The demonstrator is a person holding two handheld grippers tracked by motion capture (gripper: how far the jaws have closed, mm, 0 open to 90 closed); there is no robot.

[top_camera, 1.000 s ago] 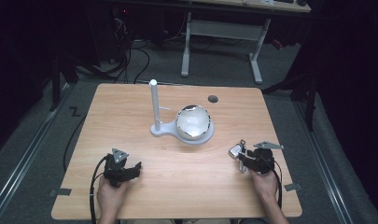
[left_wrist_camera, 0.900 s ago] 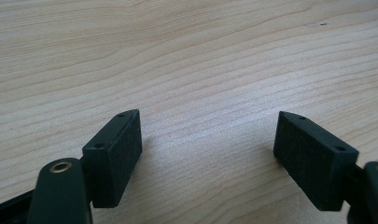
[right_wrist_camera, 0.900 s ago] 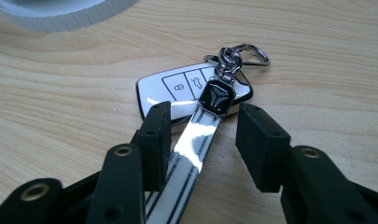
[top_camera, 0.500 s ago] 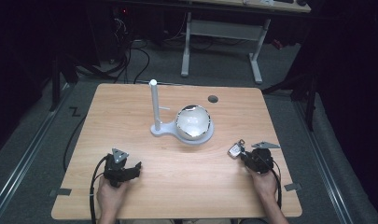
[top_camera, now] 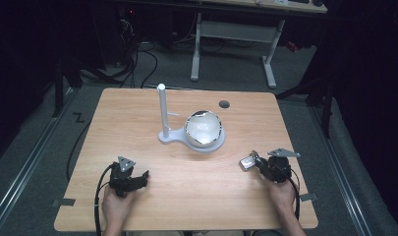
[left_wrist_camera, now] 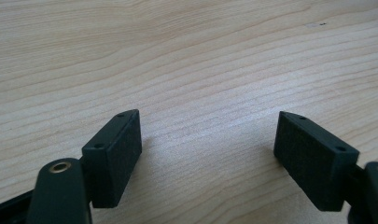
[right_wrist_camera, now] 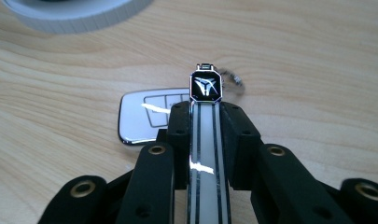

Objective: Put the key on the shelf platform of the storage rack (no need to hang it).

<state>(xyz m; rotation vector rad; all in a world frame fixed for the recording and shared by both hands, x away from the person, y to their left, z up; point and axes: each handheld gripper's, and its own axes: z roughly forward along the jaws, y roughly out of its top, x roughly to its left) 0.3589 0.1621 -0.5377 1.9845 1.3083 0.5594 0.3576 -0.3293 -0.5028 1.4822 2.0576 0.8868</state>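
Gripping a car key fob (right_wrist_camera: 206, 140), the right gripper (right_wrist_camera: 206, 116) is just clamping shut; next, lifting toward the stand (top_camera: 163, 110) at eleven o'clock; left gripper (left_wrist_camera: 207, 149) is idling open.

I see a light wood table (top_camera: 137, 123), grain running w/ its long edges. Near its centre sits a white stand (top_camera: 179, 133) w/ upright post and a mirror ball (top_camera: 204, 129). Small dark hole (top_camera: 224, 104) by the far edge. A silver key fob (right_wrist_camera: 144, 114) lies flat toward the right edge.

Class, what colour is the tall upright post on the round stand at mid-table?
White post; the high view shows it best.
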